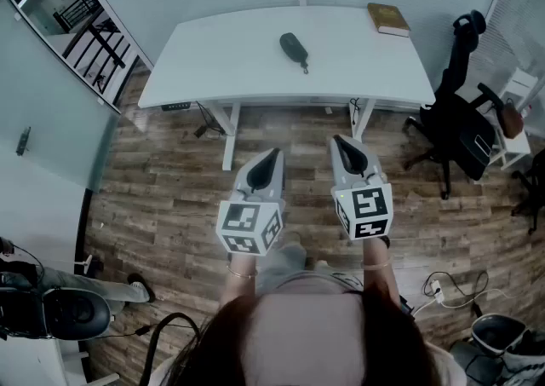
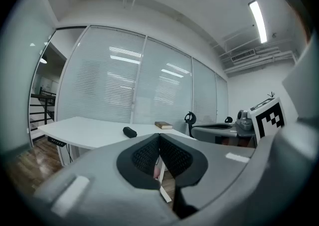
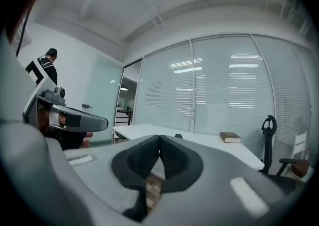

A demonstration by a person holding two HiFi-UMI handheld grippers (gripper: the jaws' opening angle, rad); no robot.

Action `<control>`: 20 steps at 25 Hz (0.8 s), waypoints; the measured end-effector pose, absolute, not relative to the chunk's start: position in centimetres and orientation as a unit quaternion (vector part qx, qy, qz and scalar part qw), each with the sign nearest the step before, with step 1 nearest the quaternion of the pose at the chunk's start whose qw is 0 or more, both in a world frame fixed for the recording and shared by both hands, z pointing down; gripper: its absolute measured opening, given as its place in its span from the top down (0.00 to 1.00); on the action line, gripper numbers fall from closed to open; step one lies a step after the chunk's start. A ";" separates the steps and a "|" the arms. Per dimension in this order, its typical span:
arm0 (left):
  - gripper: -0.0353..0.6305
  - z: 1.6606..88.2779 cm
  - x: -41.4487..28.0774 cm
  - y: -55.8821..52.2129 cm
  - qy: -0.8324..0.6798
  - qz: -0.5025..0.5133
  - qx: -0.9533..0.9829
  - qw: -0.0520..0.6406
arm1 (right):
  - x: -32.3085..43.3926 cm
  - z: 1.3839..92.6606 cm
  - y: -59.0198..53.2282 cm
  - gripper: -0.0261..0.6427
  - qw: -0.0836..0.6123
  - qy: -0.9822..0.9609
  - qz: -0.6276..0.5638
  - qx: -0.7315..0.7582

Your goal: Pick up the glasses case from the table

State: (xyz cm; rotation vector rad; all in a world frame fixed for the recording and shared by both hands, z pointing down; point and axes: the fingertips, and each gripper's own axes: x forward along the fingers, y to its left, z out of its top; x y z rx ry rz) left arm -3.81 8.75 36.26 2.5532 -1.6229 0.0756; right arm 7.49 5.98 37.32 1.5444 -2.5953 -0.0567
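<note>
Nothing readable in any of the views, honestly. The closest thing to print is the black-and-white square patterns on the marker cube (image 1: 249, 227) of the left gripper (image 1: 272, 156) and the same kind on the right gripper (image 1: 341, 142). They're just blocky shapes, not letters or numbers. The brown book (image 1: 388, 19) at the far corner of the white table (image 1: 221, 52) is too small to make out any title on its cover.
</note>
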 end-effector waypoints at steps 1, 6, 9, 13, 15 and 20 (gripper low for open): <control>0.94 36.3 -3.7 8.8 -0.535 0.025 0.843 0.058 | 7.5 37.3 5.9 0.96 0.059 -0.857 -0.018 0.512; 0.94 36.6 -3.7 8.6 -0.532 0.022 0.845 0.059 | 7.3 37.1 5.4 0.96 0.045 -0.858 -0.013 0.512; 0.94 36.8 -4.3 7.7 -0.529 0.024 0.846 0.060 | 6.8 37.1 4.4 0.96 0.039 -0.855 -0.008 0.516; 0.94 36.7 -5.4 5.9 -0.527 0.021 0.847 0.061 | 5.9 37.1 2.7 0.96 0.033 -0.854 -0.003 0.519; 0.94 36.7 -5.9 4.9 -0.526 0.019 0.848 0.062 | 5.3 37.1 2.1 0.96 0.032 -0.856 0.001 0.516; 0.94 37.0 -7.0 1.9 -0.517 0.019 0.853 0.067 | 3.2 37.4 0.1 0.96 0.029 -0.867 0.025 0.497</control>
